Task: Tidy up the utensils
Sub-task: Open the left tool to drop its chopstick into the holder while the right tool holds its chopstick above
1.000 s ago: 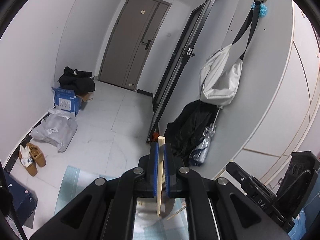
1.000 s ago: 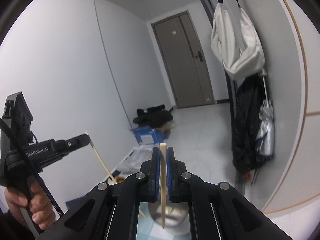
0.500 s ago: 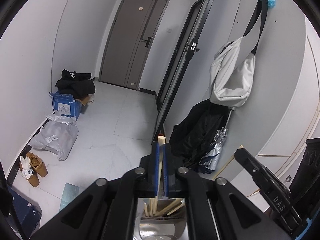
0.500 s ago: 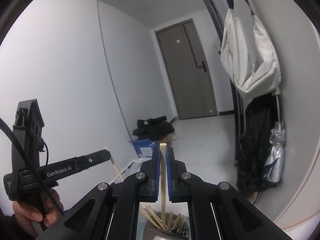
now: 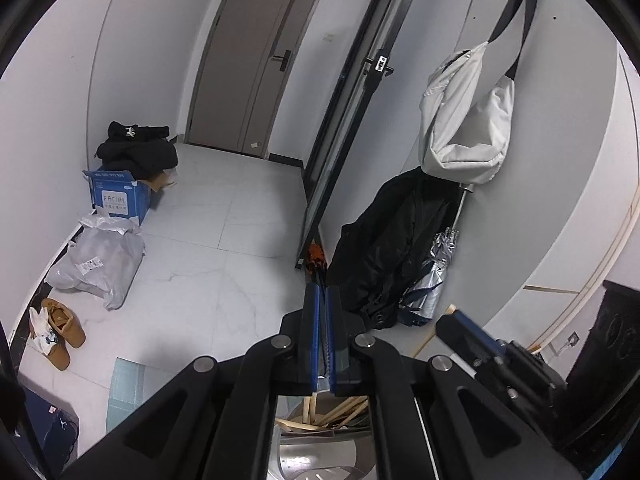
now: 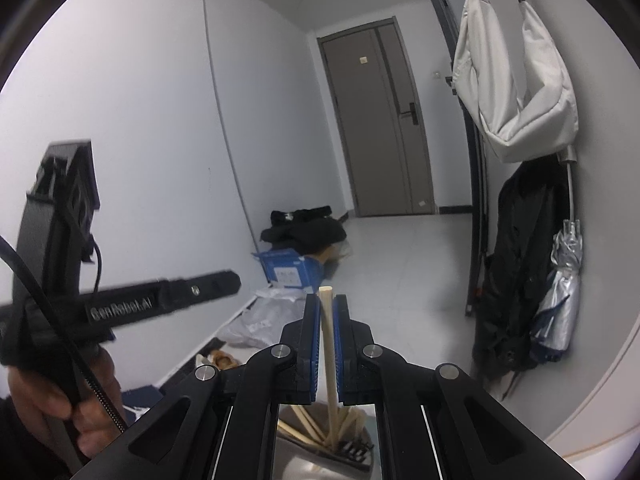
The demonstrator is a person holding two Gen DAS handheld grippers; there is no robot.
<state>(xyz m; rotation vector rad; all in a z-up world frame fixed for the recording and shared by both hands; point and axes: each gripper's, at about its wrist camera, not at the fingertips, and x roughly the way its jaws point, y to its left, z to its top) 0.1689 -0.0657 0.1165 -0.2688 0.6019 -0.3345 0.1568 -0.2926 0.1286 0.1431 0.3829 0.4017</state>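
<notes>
Home entryway: grey door (image 5: 256, 60) at twelve o'clock, shoes (image 5: 60, 332) on tiled floor at eight, bag (image 5: 468, 120) hung at two.

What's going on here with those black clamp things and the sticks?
A person is sorting chopsticks into a metal cup using a hand-held grabbing tool in each hand. The right tool is clamped on one chopstick, held upright over the cup, which already holds several chopsticks. The left tool is shut with nothing between its fingers. Its own view looks down on the same cup.
</notes>
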